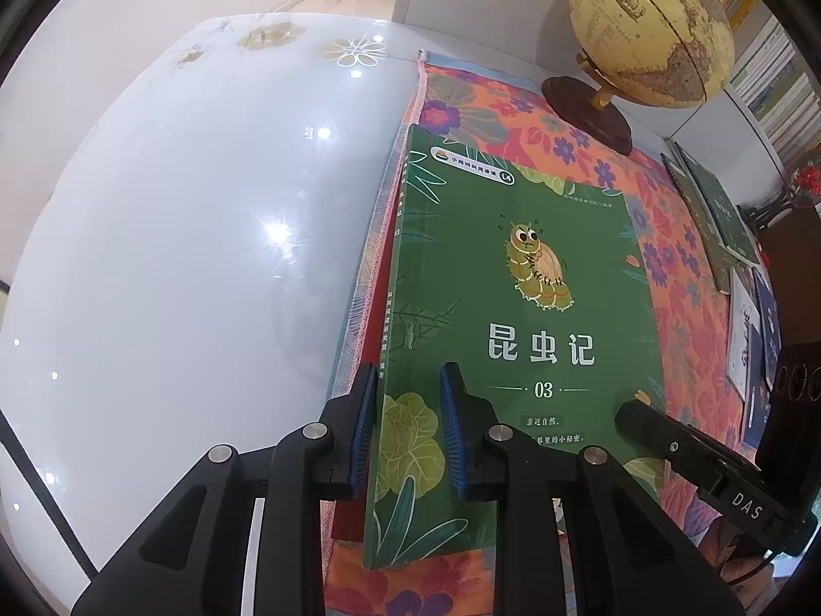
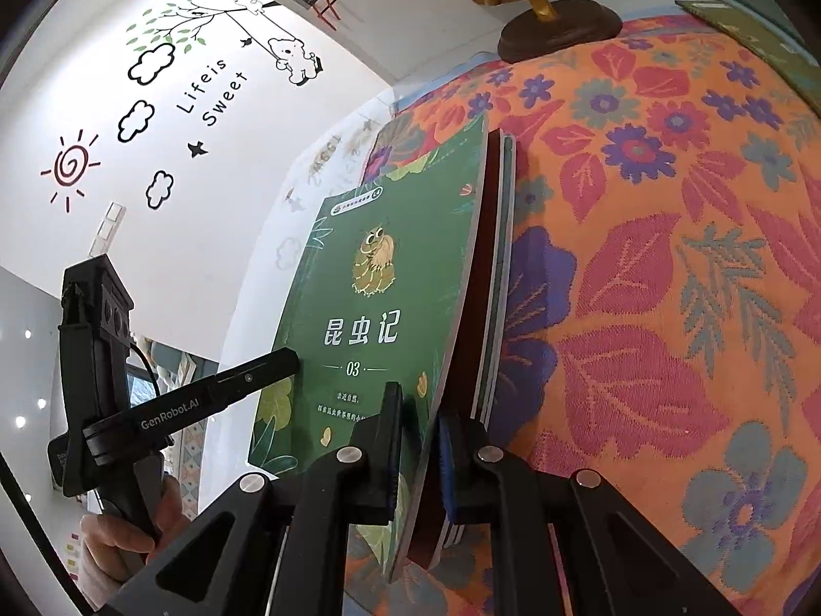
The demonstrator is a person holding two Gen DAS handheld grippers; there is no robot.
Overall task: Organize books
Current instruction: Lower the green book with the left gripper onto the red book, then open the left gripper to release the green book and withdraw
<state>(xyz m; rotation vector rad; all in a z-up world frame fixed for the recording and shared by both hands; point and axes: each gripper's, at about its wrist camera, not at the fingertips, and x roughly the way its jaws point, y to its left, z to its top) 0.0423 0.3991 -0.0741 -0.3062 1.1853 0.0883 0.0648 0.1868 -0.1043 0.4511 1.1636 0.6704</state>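
**Both grippers on the edges of a small stack of paperbacks**

Left gripper [image 1: 403, 426], low in the left wrist view, has its blue-padded fingers [image 1: 362, 431] spread on either side of the spine edge of the green insect book [image 1: 513, 308]; a gap shows on both sides, so nothing is pinched there. Right gripper [image 2: 418, 454], at the bottom centre of the right wrist view, straddles the opposite long edge: its jaws stand one above the green cover and one below the stack [image 2: 495, 277] of thinner books beneath it. Whether the pads actually press the pile cannot be told, though they sit very close.

The green book lies on top of that stack, centre of both frames, on the flowered cloth [image 2: 667, 256] beside the glossy white tabletop [image 1: 179, 256]. More books [image 1: 718, 215] lie flat at the right edge of the left view, near the globe [image 1: 651, 25] at upper right.

Handling, as a judgement: these look like light, thin softcovers. The green cover already bows upward along its free edge, so it will flex and sag if held by one corner. Glossy covers may slide over one another. Gripping near the spine, or clamping the whole pile from both long edges, should keep it together; the cloth may drag and bunch.
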